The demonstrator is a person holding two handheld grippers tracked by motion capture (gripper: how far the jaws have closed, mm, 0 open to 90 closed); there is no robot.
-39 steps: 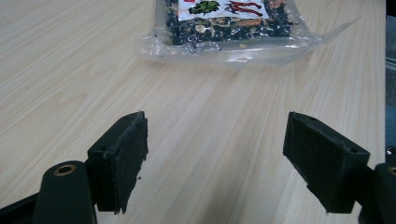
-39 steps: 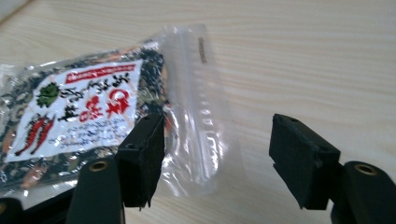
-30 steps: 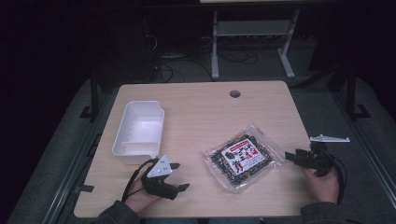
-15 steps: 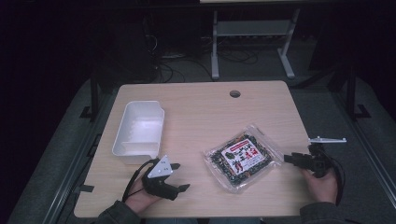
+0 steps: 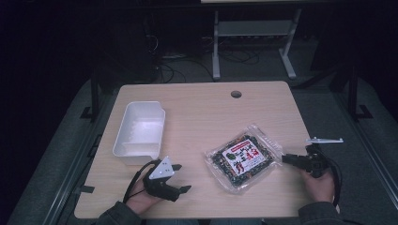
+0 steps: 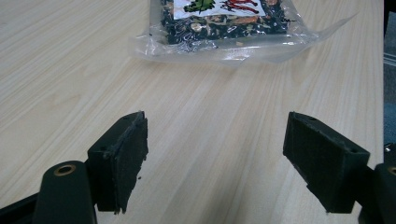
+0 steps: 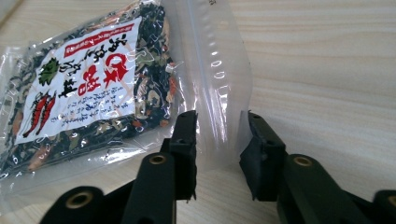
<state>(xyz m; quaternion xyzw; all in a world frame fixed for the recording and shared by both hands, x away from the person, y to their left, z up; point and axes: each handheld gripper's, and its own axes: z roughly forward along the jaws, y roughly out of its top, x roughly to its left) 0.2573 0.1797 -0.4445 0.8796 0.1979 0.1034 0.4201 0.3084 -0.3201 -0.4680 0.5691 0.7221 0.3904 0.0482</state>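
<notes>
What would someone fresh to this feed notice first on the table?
The clear packet of dark dried food with a red-and-white label, lying flat at the table's near right. The right gripper has just been closing around its clear sealed edge, jaws either side with a gap left. Next, the white tray at the left, with the left gripper resting open in front of it.

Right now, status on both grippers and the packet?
Right gripper closing around clear plastic packet edge, pads not yet pressing. Left gripper open, idle. White plastic tray apart, nothing blocking.
</notes>
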